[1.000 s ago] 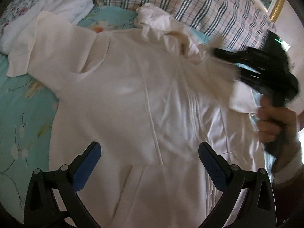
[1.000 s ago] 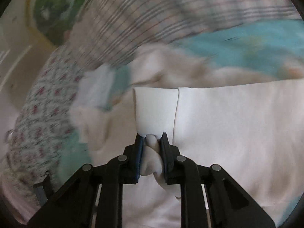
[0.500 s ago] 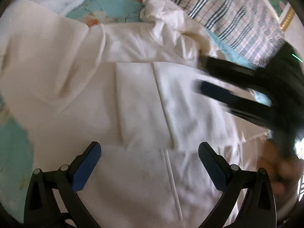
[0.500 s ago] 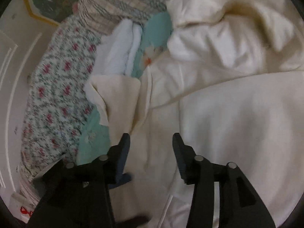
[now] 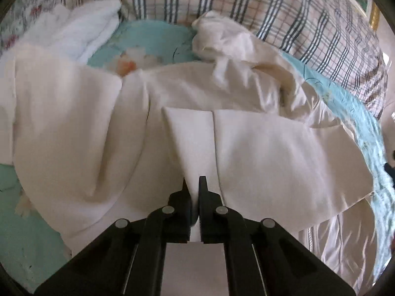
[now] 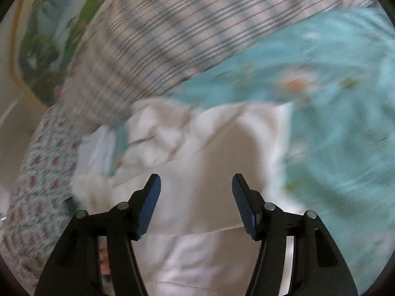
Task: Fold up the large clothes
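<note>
Presently: left gripper (image 5: 195,185) jaws clamped on cuff of cream zip-front cotton jacket (image 5: 284,157) (spread over turquoise floral bedsheet (image 5: 153,39)); right gripper (image 6: 196,192) jaws apart, holding nothing.

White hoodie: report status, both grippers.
Left hand-held gripper shut on sleeve cuff of white hoodie. Right hand-held gripper open above it, view blurred. Hoodie on teal sheet; nothing in the way.

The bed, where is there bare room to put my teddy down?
Bare turquoise sheet shows left of the cream hoodie, and a smaller patch between the white towel and plaid pillow. The middle is crowded with hoodie.
</note>
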{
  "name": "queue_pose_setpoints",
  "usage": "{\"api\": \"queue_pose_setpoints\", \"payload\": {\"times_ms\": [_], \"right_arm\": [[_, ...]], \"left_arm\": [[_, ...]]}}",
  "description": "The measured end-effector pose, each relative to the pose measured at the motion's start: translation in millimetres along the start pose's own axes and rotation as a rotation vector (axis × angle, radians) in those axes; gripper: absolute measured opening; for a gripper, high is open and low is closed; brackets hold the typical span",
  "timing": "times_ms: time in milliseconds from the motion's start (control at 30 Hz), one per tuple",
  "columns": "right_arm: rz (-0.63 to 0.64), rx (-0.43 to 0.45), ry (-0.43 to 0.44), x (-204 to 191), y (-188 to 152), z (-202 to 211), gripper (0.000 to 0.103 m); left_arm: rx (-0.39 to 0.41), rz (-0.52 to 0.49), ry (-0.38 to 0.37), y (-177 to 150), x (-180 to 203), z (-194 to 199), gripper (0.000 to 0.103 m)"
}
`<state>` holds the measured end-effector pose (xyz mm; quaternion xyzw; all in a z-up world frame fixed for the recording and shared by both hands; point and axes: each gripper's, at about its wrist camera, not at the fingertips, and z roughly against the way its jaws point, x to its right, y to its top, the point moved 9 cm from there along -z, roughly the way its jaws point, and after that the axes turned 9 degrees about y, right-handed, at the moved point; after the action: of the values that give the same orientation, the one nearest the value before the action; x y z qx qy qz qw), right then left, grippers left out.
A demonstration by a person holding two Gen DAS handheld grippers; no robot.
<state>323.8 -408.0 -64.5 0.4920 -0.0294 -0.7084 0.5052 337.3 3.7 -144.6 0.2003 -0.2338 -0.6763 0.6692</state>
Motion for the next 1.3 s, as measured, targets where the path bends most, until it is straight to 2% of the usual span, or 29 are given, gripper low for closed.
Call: {"api": "queue_pose_setpoints", "payload": {"times_ms": [67, 167, 400, 433, 467, 533, 633, 733, 767, 800, 867, 933, 1000, 1033, 1067, 1100, 1133, 1200, 1267, 1300], "right_arm": [[-0.024, -0.015, -0.052, 27, 10, -8, 0.063], [-0.052, -0.089, -0.086, 54, 15, -37, 0.063], [-0.083, -0.239, -0.039, 74, 9, -111, 0.062], [-0.073, -0.236, -0.031, 73, 8, -111, 0.052], [-0.066, -0.253, -0.033, 74, 11, -114, 0.008], [-0.057, -0.244, -0.036, 74, 19, -109, 0.008], [0.050, -0.221, -0.083, 68, 38, -99, 0.008], [0.075, -0.267, -0.118, 76, 33, -104, 0.010], [0.080, -0.281, -0.170, 82, 29, -102, 0.018], [0.089, -0.259, -0.213, 85, 30, -94, 0.023], [0.120, -0.168, -0.251, 76, 35, -68, 0.023], [0.151, -0.125, -0.196, 54, 30, -54, 0.023], [0.217, -0.193, -0.108, 28, 6, -56, 0.024], [0.235, -0.256, -0.104, 26, -13, -62, 0.024], [0.242, -0.296, -0.136, 34, -24, -66, 0.023], [0.258, -0.320, -0.211, 46, -31, -70, 0.021], [0.264, -0.318, -0.253, 58, -34, -68, 0.017], [0.193, -0.270, -0.225, 60, -27, -56, 0.015], [0.194, -0.216, -0.228, 50, -19, -42, 0.019], [0.209, -0.189, -0.198, 38, -16, -35, 0.021]], "left_arm": [[-0.004, 0.004, 0.023, -2, -6, -3, 0.003], [-0.002, 0.050, 0.038, -3, -19, -5, 0.003], [-0.023, 0.068, 0.039, -12, -24, -3, 0.003], [-0.031, 0.068, 0.026, -14, -22, -1, 0.003], [-0.034, 0.060, 0.013, -15, -18, 0, 0.003], [-0.033, 0.034, -0.009, -18, -7, 5, 0.003], [-0.025, -0.012, 0.002, -21, 7, 4, 0.003], [-0.031, -0.019, 0.018, -24, 8, 0, 0.003], [-0.031, -0.013, 0.009, -24, 7, 1, 0.003], [-0.031, -0.010, 0.003, -24, 5, 2, 0.003], [-0.034, -0.016, 0.000, -24, 5, 3, 0.003], [-0.039, -0.023, 0.007, -25, 6, 0, 0.004], [-0.039, -0.024, 0.014, -24, 6, 0, 0.004], [-0.039, -0.020, 0.015, -25, 4, 0, 0.006], [-0.043, -0.014, 0.019, -26, 1, 1, 0.009], [-0.047, -0.006, 0.020, -26, -2, 2, 0.015], [-0.054, 0.005, 0.020, -28, -7, 4, 0.018], [-0.061, 0.034, 0.025, -32, -23, 12, 0.019], [-0.038, 0.069, 0.053, -35, -45, 28, 0.030], [-0.025, 0.085, 0.072, -35, -56, 35, 0.042]]}}
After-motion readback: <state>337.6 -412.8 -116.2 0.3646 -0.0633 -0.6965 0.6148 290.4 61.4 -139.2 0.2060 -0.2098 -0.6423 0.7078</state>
